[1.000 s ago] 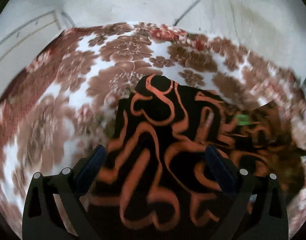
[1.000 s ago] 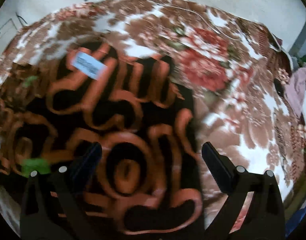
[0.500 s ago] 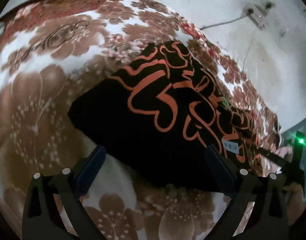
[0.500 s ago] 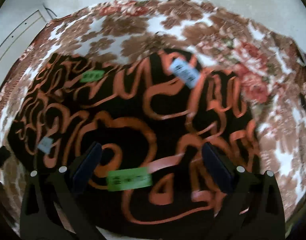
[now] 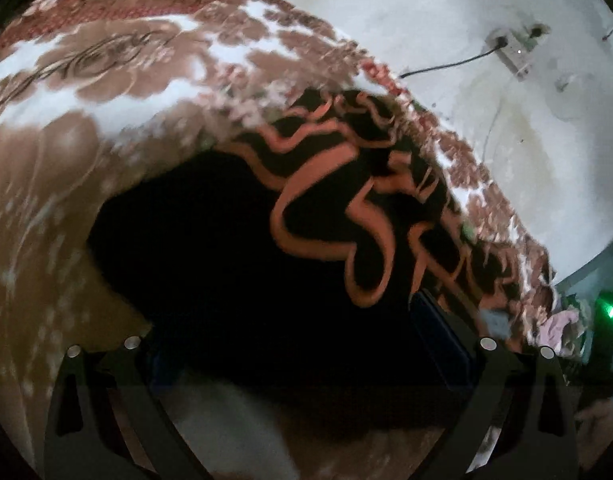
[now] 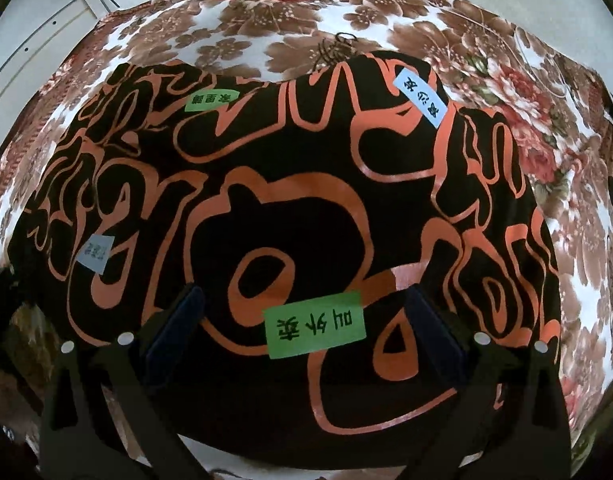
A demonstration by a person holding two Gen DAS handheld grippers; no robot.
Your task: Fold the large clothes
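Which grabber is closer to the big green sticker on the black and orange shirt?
Right. The right gripper has the big green sticker between its open fingers, on the black and orange shirt. The left gripper sees no green sticker.

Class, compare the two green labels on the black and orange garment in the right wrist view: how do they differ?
The near green label looks larger and sharp, lying between the open right gripper fingers; the far green label looks smaller and blurrier, near the garment far edge. Both carry dark characters.
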